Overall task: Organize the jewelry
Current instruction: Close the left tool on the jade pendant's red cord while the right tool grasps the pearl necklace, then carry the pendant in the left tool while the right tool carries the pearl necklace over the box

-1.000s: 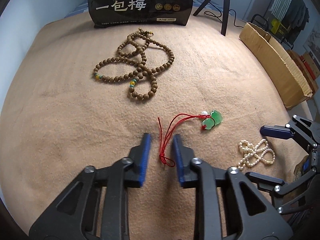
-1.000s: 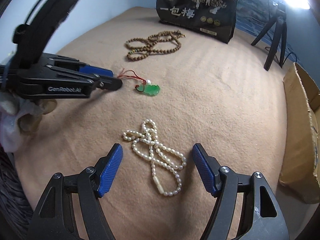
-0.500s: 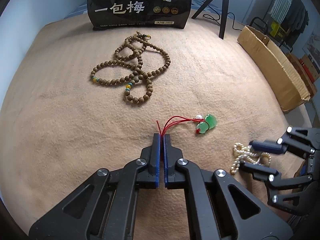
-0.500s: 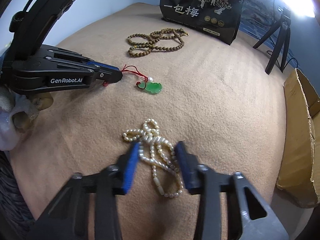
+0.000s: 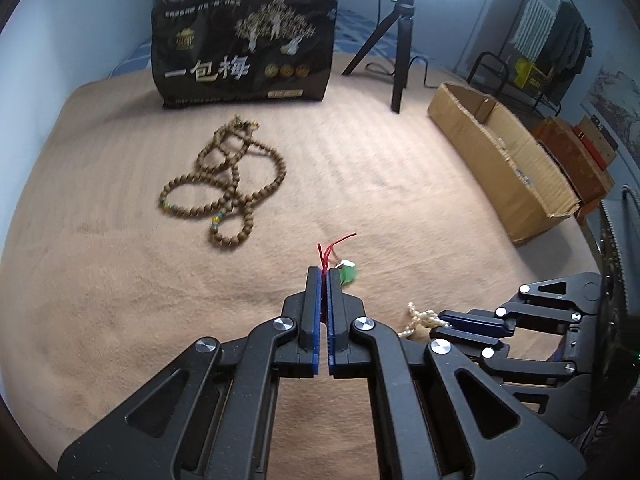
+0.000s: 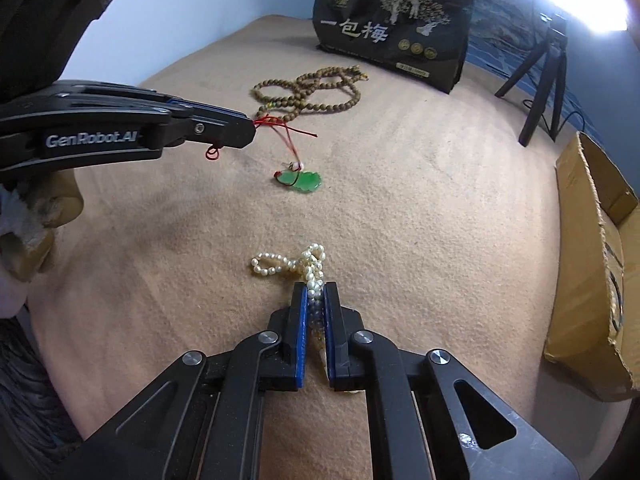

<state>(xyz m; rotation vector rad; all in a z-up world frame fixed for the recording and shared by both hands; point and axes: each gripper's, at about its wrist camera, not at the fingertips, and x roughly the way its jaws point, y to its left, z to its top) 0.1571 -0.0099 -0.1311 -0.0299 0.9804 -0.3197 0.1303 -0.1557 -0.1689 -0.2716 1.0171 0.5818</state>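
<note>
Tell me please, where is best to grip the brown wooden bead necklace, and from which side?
Probably grip the wooden bead necklace at its near single loop, coming from above. There one strand lies alone and flat on the blanket; farther back the strands cross and tangle.

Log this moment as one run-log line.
left gripper: shut on red cord | jade pendant: on blanket | right gripper: shut on pearl necklace

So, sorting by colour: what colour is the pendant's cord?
Red cord, pinched in the left gripper; the right wrist view shows it best.
</note>
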